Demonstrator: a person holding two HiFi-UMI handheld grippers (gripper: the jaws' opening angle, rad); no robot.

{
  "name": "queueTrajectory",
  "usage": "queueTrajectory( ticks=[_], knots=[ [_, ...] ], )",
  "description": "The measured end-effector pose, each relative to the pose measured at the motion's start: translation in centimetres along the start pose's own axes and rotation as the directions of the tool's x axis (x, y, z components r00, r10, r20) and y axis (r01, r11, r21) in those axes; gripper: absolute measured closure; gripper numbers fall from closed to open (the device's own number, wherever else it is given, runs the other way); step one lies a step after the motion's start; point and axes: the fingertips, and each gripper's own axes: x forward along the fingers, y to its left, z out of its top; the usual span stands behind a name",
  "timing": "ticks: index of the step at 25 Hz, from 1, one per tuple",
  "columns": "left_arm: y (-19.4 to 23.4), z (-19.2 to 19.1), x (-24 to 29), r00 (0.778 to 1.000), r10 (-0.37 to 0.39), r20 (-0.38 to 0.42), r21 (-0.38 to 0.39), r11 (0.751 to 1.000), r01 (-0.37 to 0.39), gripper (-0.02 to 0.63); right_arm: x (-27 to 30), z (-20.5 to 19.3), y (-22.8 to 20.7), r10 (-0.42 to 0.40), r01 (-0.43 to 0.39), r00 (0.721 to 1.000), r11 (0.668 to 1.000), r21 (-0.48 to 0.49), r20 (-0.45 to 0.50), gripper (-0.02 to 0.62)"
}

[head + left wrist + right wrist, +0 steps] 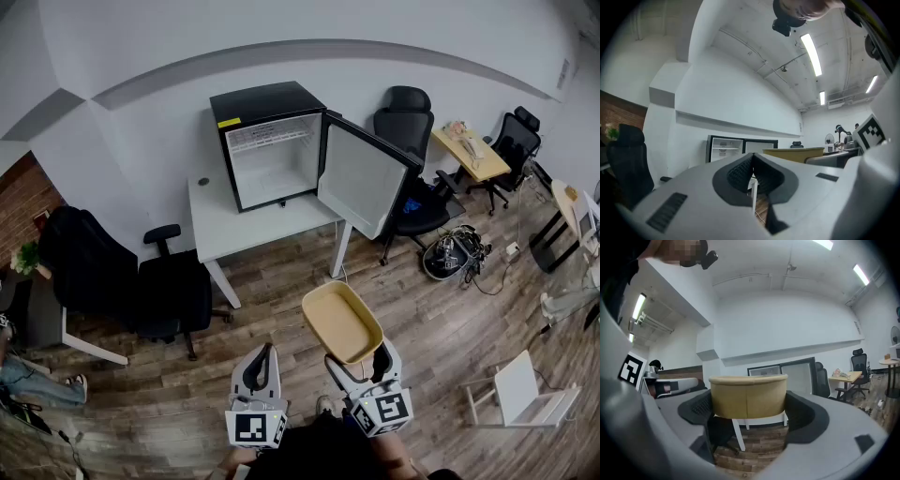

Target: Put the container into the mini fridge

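Since the mini fridge [272,141] stands open, I pinch the container [340,322] rim-up in my right hand-held gripper [356,361], left hand-held gripper [261,361] pressed together.

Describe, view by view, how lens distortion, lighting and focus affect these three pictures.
Head view: fisheye bows the wall ledge into an arc; light is even, the mini fridge sharp. Left gripper view: dark corners, ceiling strip light glaring, the left gripper near and soft. Right gripper view: dark corners too; the container looms large, slightly blurred.
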Motion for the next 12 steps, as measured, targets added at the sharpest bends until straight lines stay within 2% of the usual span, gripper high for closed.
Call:
queueTrajectory(
  ticks=[12],
  knots=[
    [-0.62,-0.35,0.03,1.0,-0.001,-0.004,0.002,1.0,0.001,0.598,-0.37,-0.16,-0.28,0.002,-0.002,1.0,1.0,0.0,0.003,0.106]
  ],
)
